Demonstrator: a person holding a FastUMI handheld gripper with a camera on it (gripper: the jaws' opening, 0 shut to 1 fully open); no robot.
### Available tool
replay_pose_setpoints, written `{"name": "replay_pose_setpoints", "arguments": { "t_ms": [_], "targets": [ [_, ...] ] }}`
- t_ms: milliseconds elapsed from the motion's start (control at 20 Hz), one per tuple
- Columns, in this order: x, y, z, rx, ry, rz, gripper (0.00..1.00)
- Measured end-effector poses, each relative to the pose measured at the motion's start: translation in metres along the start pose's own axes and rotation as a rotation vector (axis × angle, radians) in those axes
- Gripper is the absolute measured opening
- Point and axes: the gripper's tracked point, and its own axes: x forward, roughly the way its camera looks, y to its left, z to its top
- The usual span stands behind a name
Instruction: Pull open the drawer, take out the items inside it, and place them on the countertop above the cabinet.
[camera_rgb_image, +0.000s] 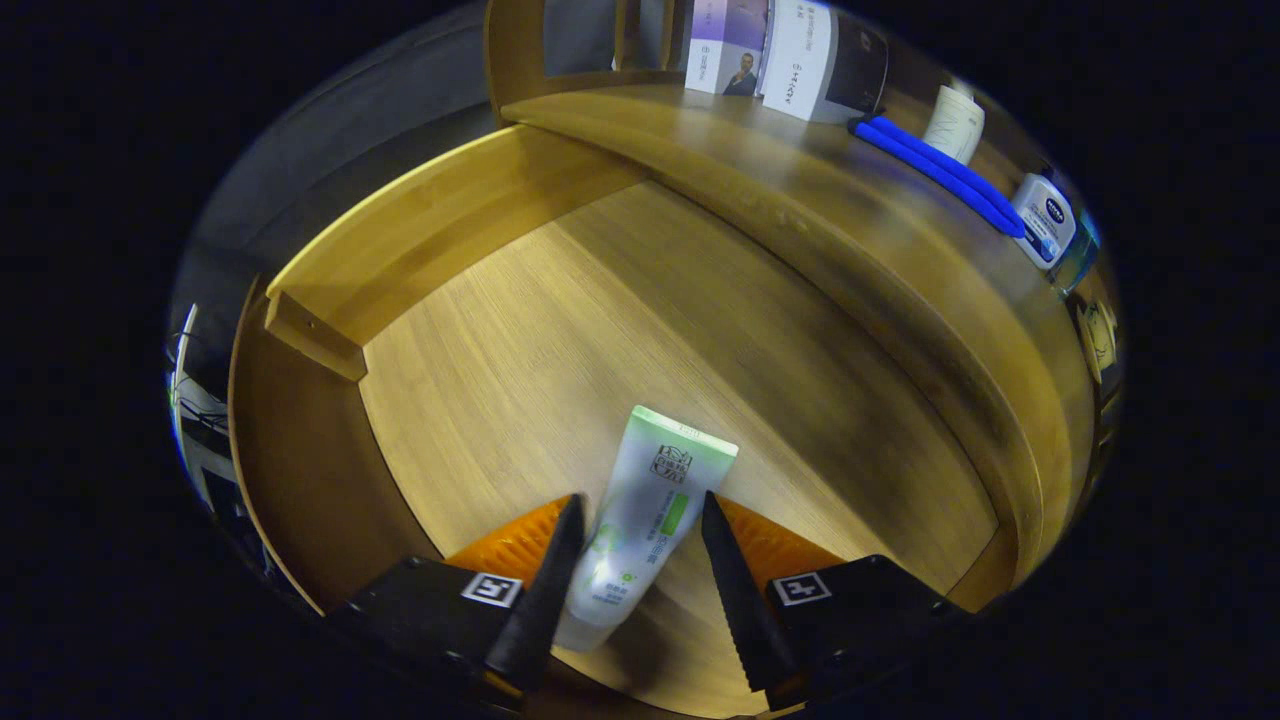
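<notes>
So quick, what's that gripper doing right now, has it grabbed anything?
Gripper: open, fingers either side of the white-and-green tube in the drawer, not yet pressing on it.

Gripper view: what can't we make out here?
- Tube: its cap end sits low behind the left finger; a gap shows at the right finger, so whether the gripper is gripping it can't be told.
- Drawer: the near part is covered by the gripper body.
- Countertop items: labels too small.
</notes>
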Motion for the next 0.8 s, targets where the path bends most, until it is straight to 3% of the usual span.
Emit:
{"name": "replay_pose_setpoints", "arguments": {
  "t_ms": [250,300,450,800],
  "targets": [
    [-0.001,0.002,0.006,0.018,-0.040,0.013,0.55],
    [-0.003,-0.001,0.007,0.029,-0.039,-0.001,0.38],
    [-0.008,-0.008,0.017,-0.001,-0.091,-0.055,0.38],
    [-0.049,0.001,0.064,0.037,-0.344,-0.070,0.38]
  ]
}}
